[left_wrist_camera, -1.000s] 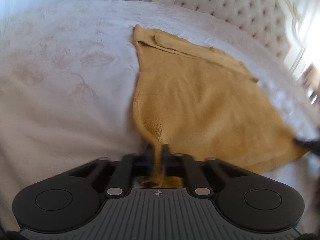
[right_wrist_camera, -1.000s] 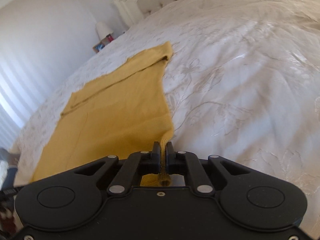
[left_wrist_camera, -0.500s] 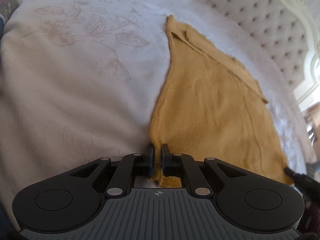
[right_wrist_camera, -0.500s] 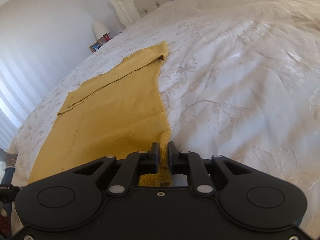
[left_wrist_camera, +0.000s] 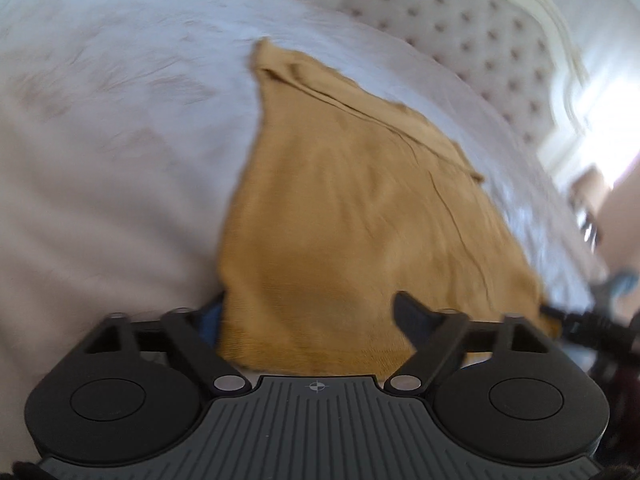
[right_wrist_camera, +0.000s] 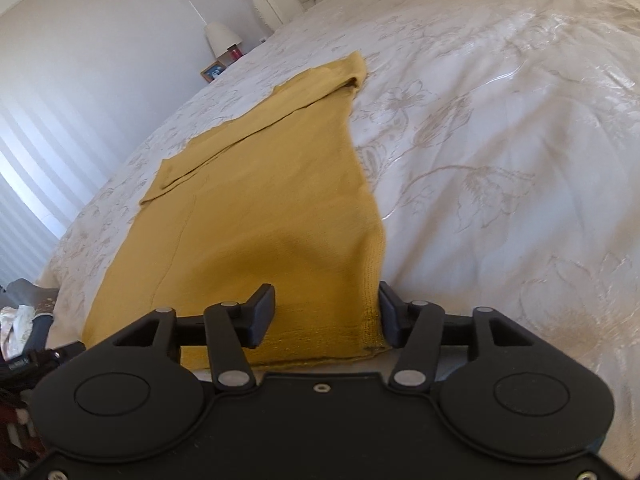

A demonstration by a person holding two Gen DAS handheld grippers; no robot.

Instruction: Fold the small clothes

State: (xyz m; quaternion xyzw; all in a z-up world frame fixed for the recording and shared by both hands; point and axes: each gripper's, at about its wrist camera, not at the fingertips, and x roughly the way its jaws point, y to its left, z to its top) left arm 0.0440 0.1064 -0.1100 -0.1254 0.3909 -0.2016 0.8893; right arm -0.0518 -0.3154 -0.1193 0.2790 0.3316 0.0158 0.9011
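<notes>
A mustard-yellow knit garment (left_wrist_camera: 360,208) lies flat on the white bedspread (left_wrist_camera: 100,160), its far end folded over in a band. It also shows in the right wrist view (right_wrist_camera: 260,208). My left gripper (left_wrist_camera: 308,312) is open over the garment's near left corner, holding nothing. My right gripper (right_wrist_camera: 326,312) is open over the near right corner, with the hem lying between its fingers (right_wrist_camera: 262,312). The other gripper's tip shows at the right edge of the left wrist view.
A tufted headboard (left_wrist_camera: 460,40) stands at the far end of the bed. A nightstand with a lamp (right_wrist_camera: 222,38) and a small picture frame (right_wrist_camera: 212,72) is beside it. The embroidered bedspread (right_wrist_camera: 500,140) spreads wide to the right of the garment.
Both grippers have opened and let go of the garment's near corners. The cloth now lies flat on the bed. The left view is blurred by motion.
</notes>
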